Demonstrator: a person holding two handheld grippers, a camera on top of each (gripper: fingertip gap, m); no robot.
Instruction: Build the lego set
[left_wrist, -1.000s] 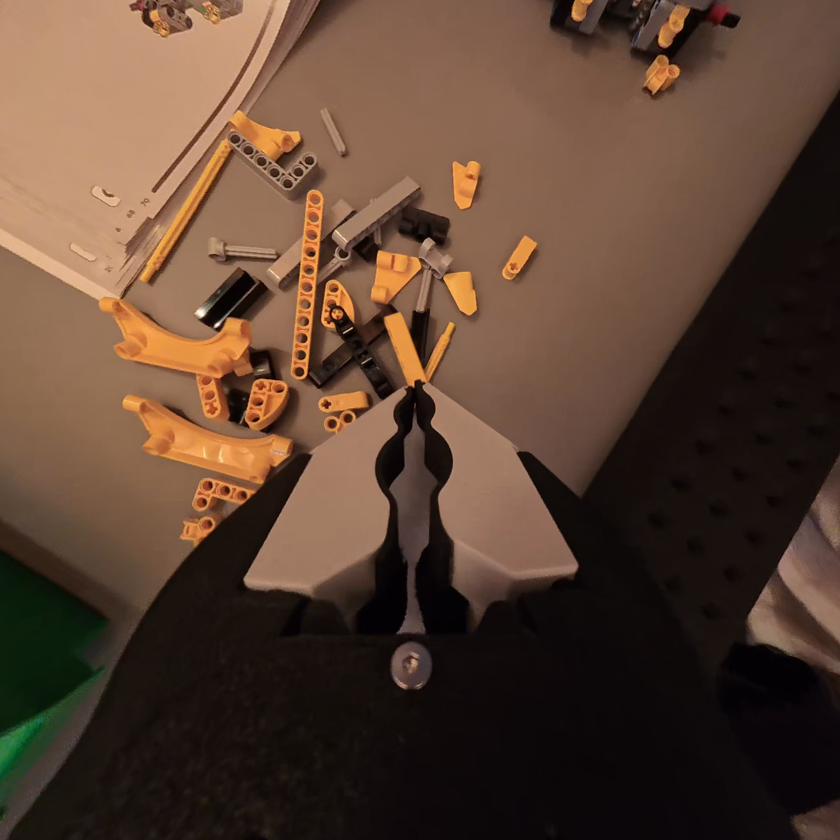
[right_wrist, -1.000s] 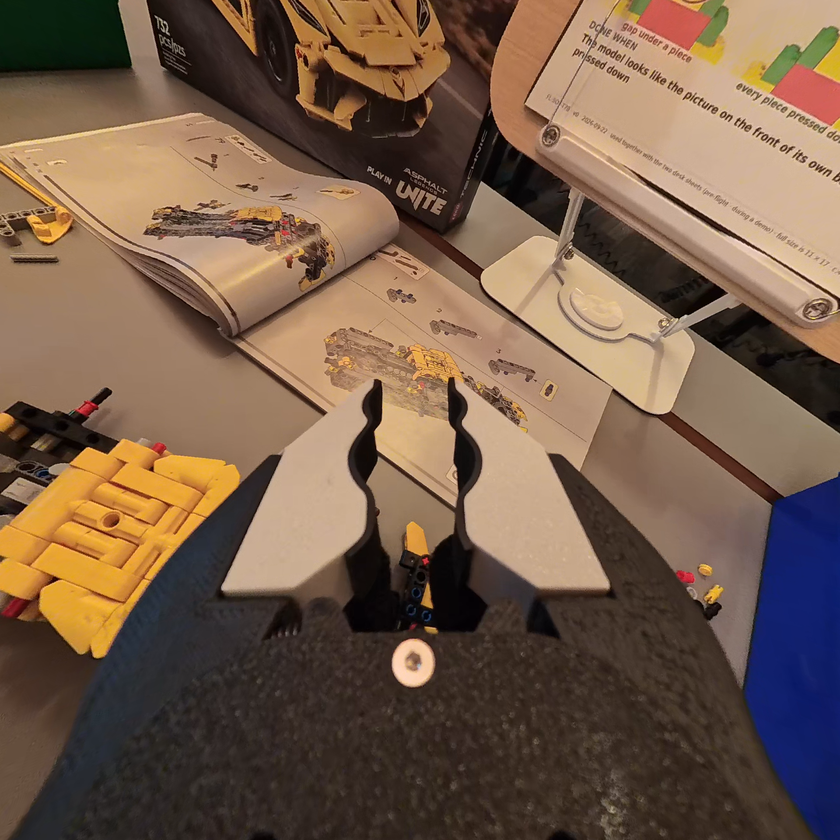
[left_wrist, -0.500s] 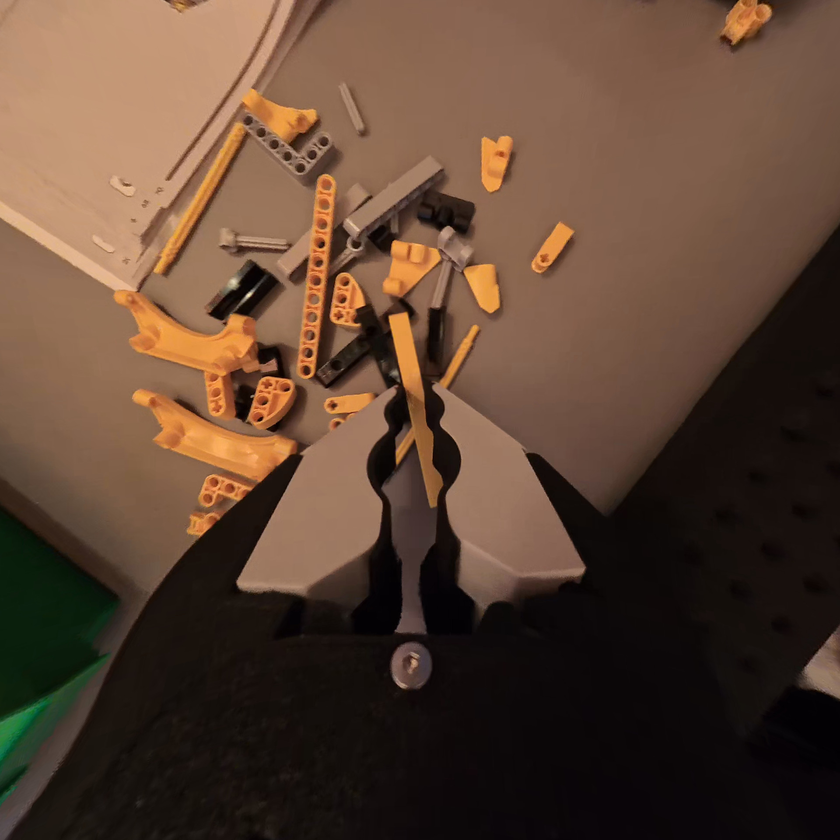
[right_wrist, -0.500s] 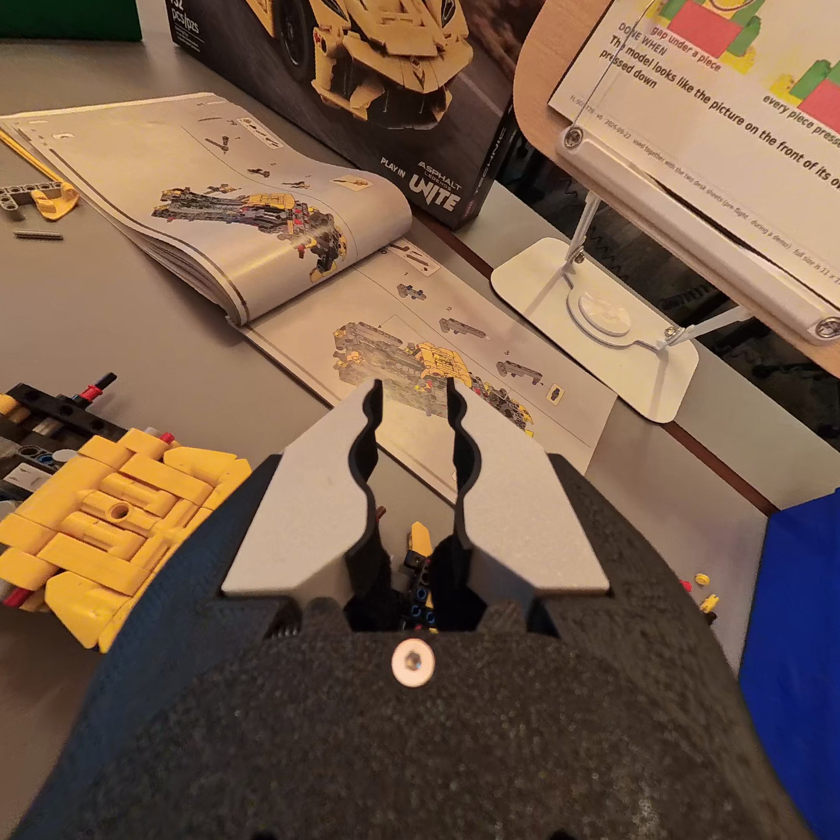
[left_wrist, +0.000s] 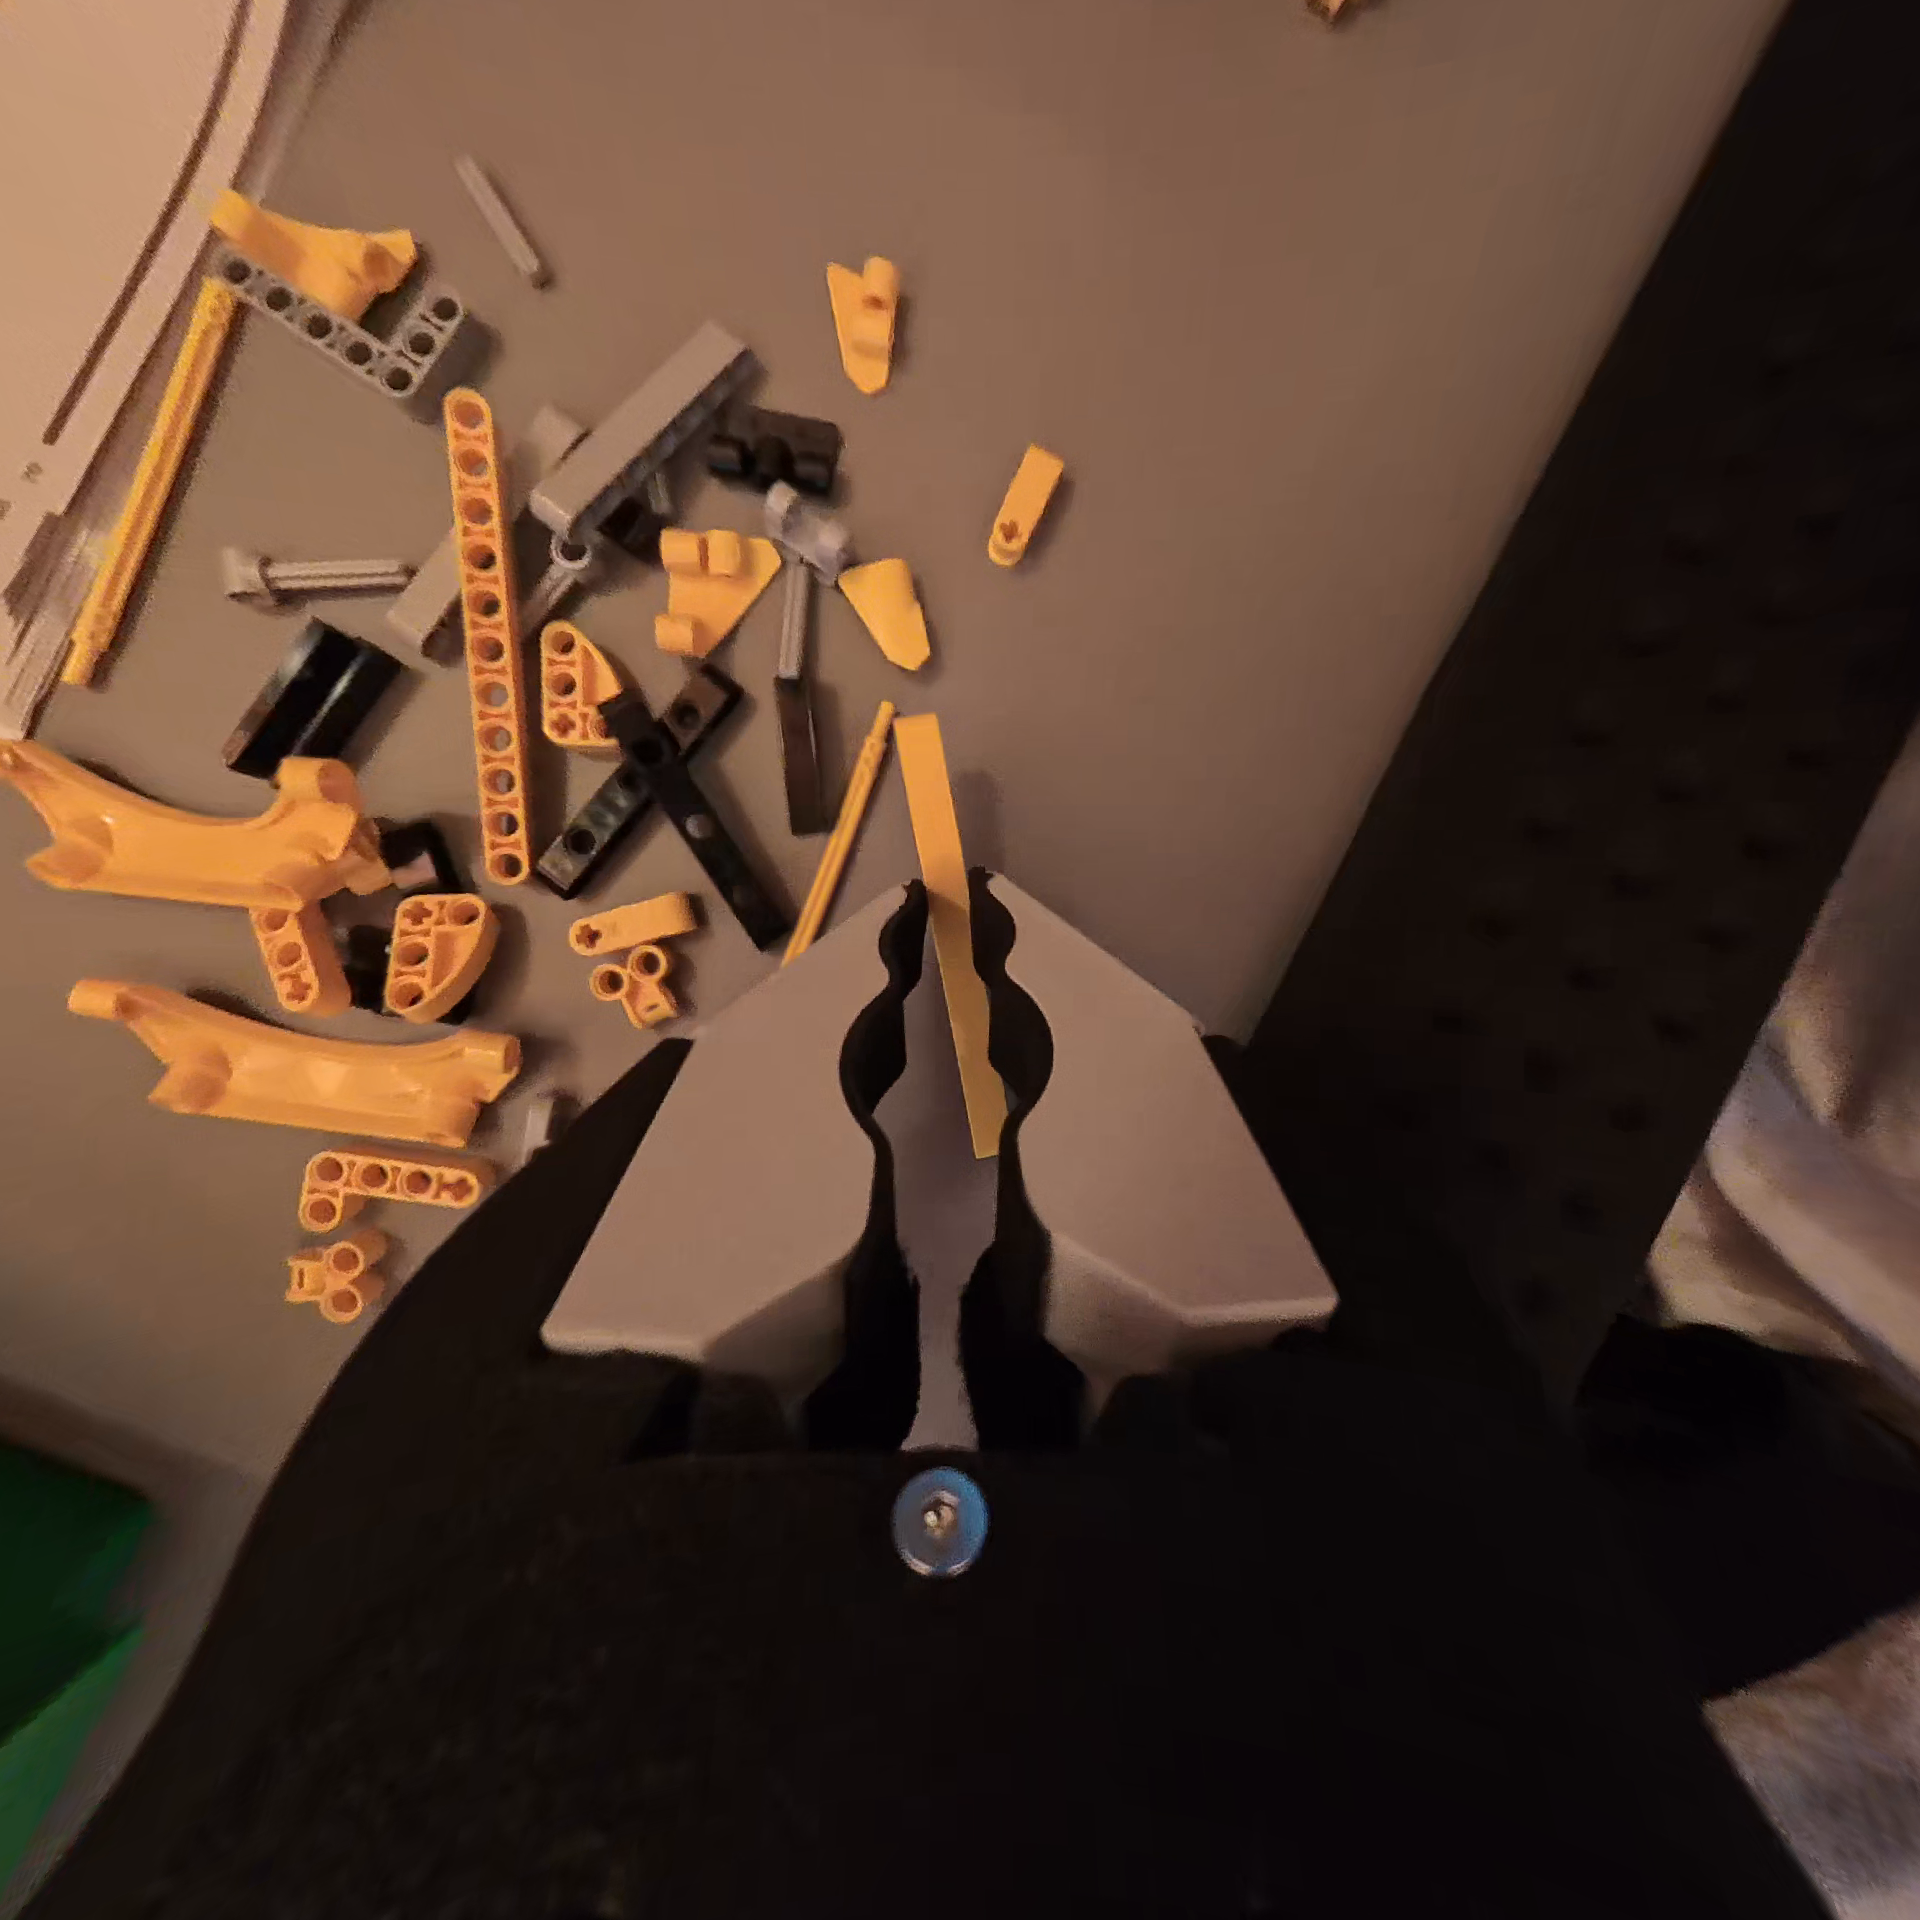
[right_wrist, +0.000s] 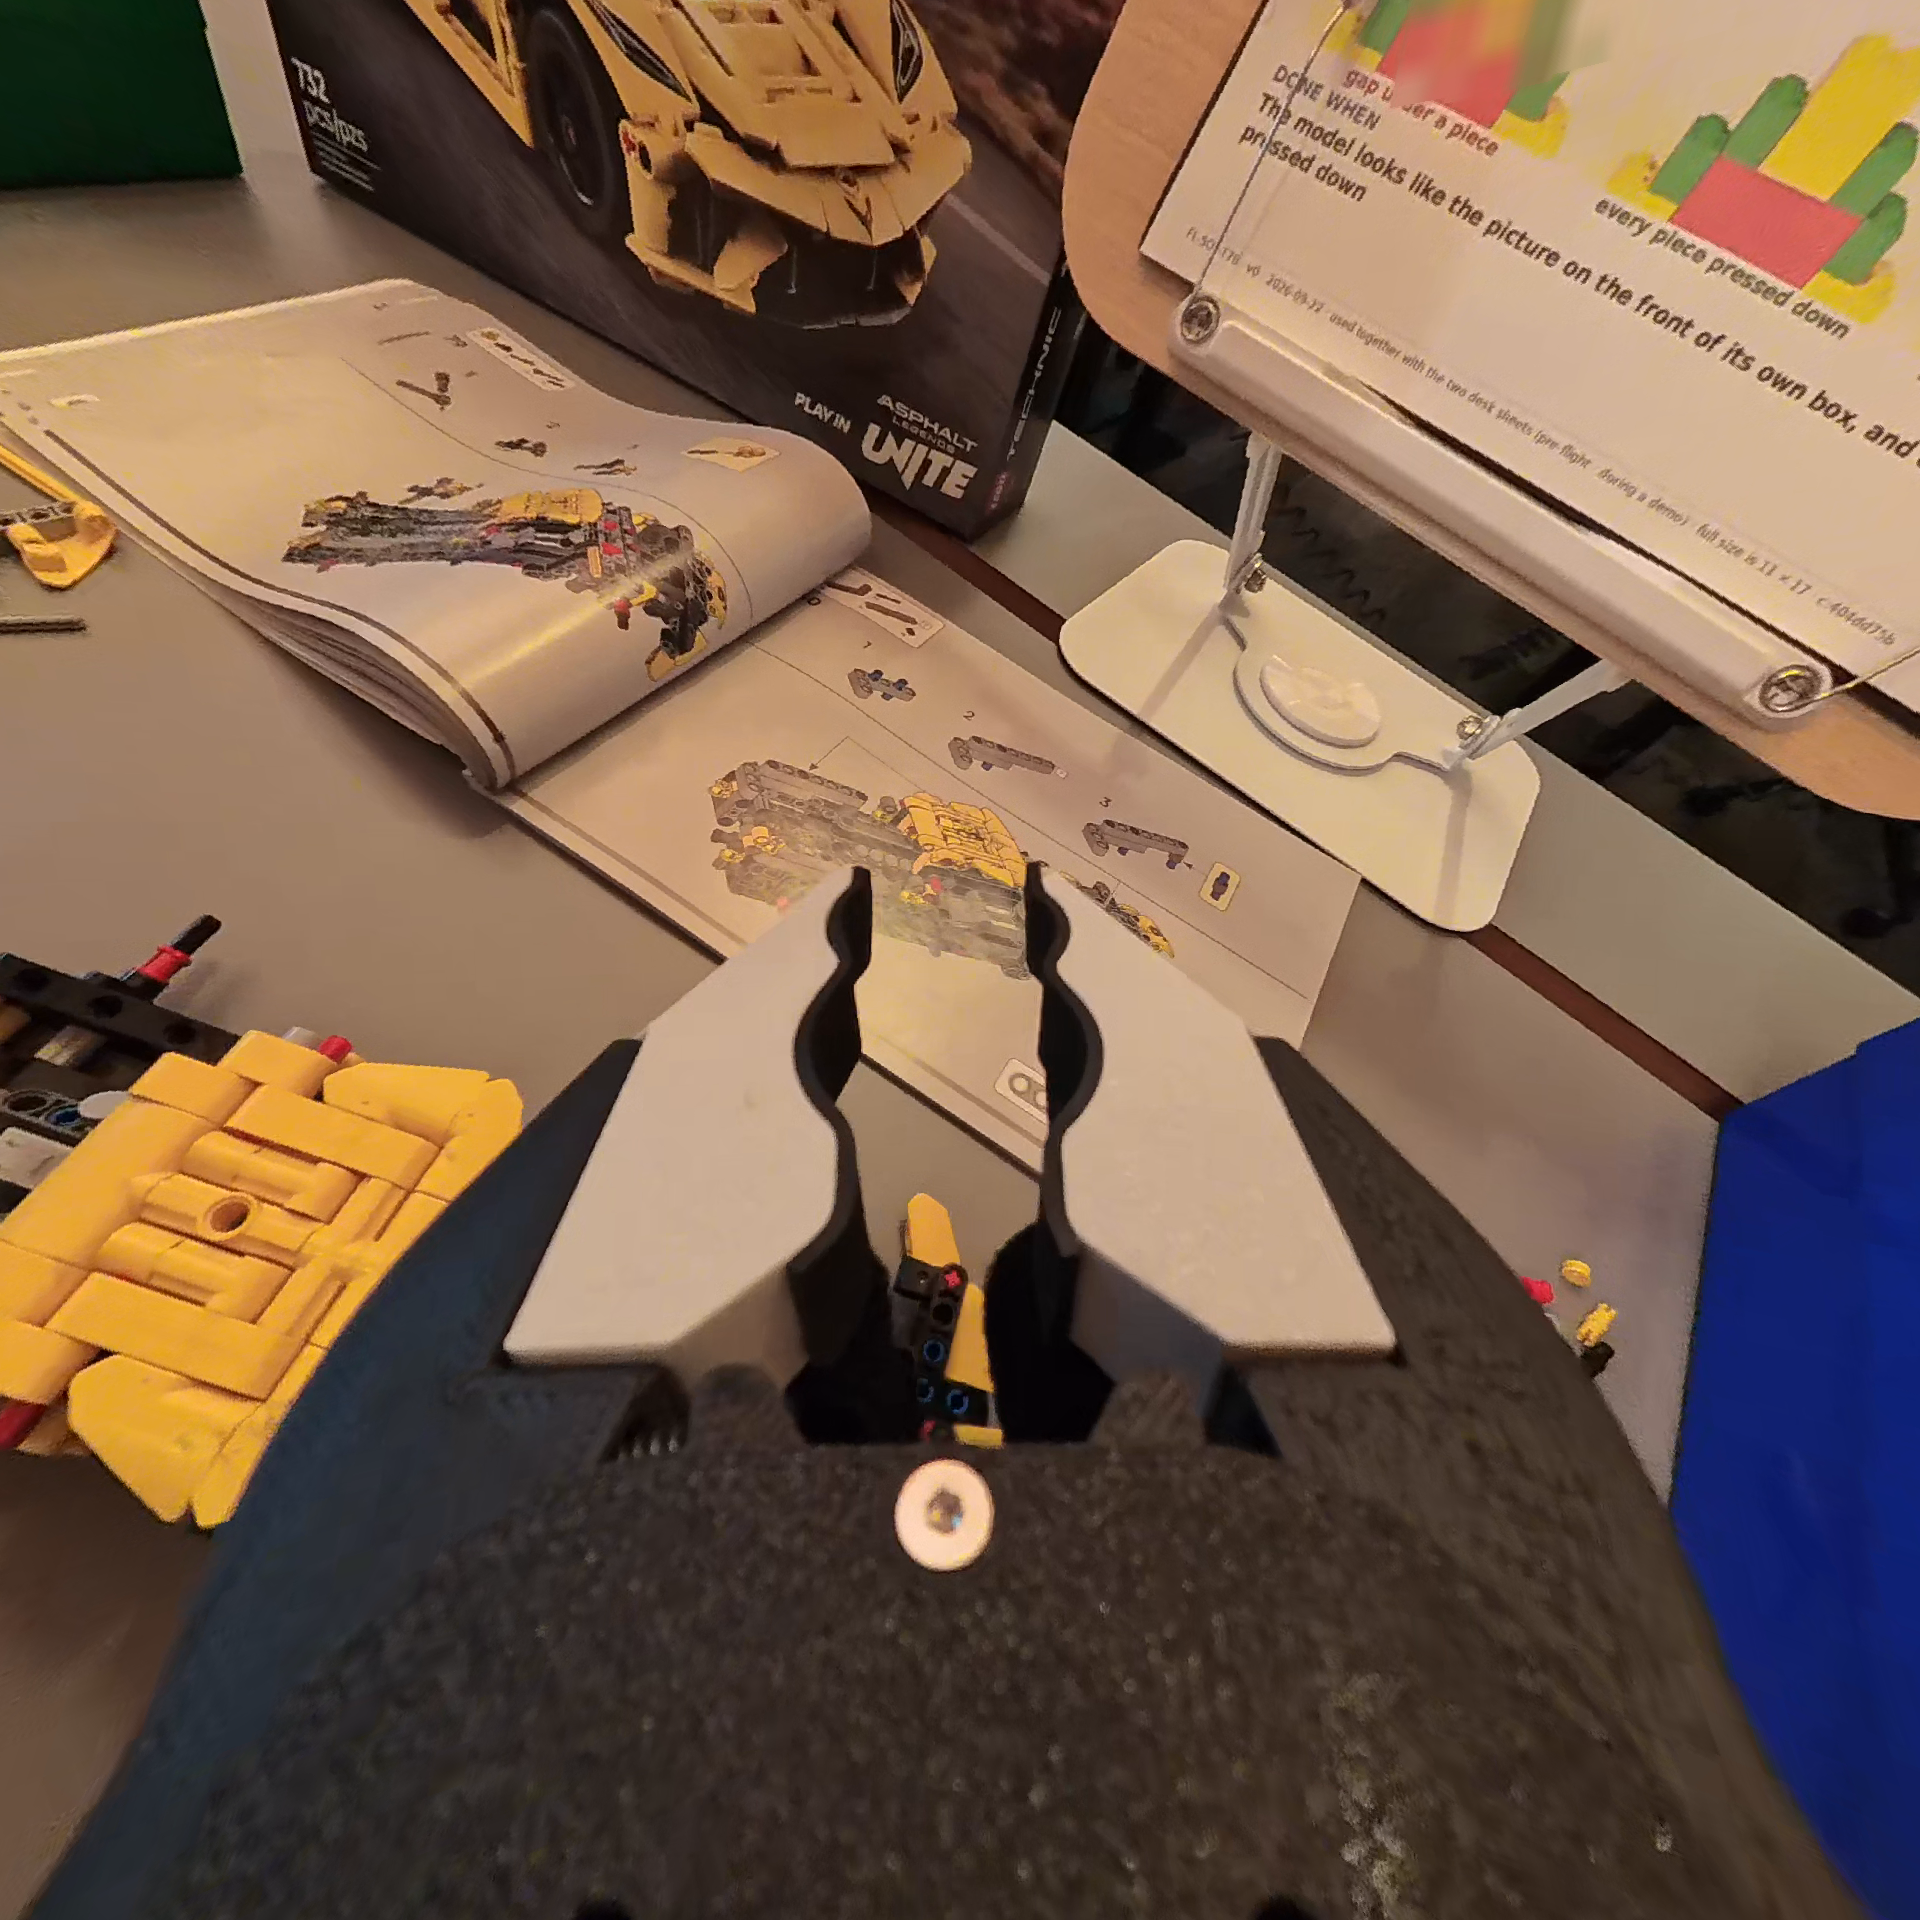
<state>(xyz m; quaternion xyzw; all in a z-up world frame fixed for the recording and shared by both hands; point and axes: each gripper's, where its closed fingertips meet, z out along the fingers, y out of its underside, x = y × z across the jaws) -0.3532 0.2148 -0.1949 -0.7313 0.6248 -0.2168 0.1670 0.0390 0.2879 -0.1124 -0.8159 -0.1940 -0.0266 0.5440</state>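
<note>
The left gripper (left_wrist: 948, 888) has its jaws clamped on a thin yellow strip (left_wrist: 943, 914), which runs between the tips, one end sticking out ahead of them and the other reaching back into the gap. The strip is lifted clear of the grey desk (left_wrist: 1195, 343). Ahead and to the left of these jaws lies a scatter of loose pieces: a long yellow beam with holes (left_wrist: 486, 634), two crossed black beams (left_wrist: 665, 795), a grey L-shaped beam (left_wrist: 348, 332), a grey block (left_wrist: 639, 442), and two large curved yellow pieces (left_wrist: 301, 1065) nearest the left side. A thin yellow rod (left_wrist: 844, 826) lies just left of the held strip.

The right gripper (right_wrist: 948, 894) has its jaws apart, with nothing between the tips. Deep behind the tips, down in the gap, a small black and yellow assembly (right_wrist: 943, 1314) shows; whether the jaws touch it I cannot tell. Straight ahead of these jaws lies the open instruction booklet (right_wrist: 582, 582). To their left sits the partly built yellow model (right_wrist: 239, 1236). Beyond the booklet stands the set's box (right_wrist: 727, 208), and ahead to the right a white stand (right_wrist: 1320, 717) carries a printed sheet. A blue surface (right_wrist: 1808, 1351) shows at the far right.
</note>
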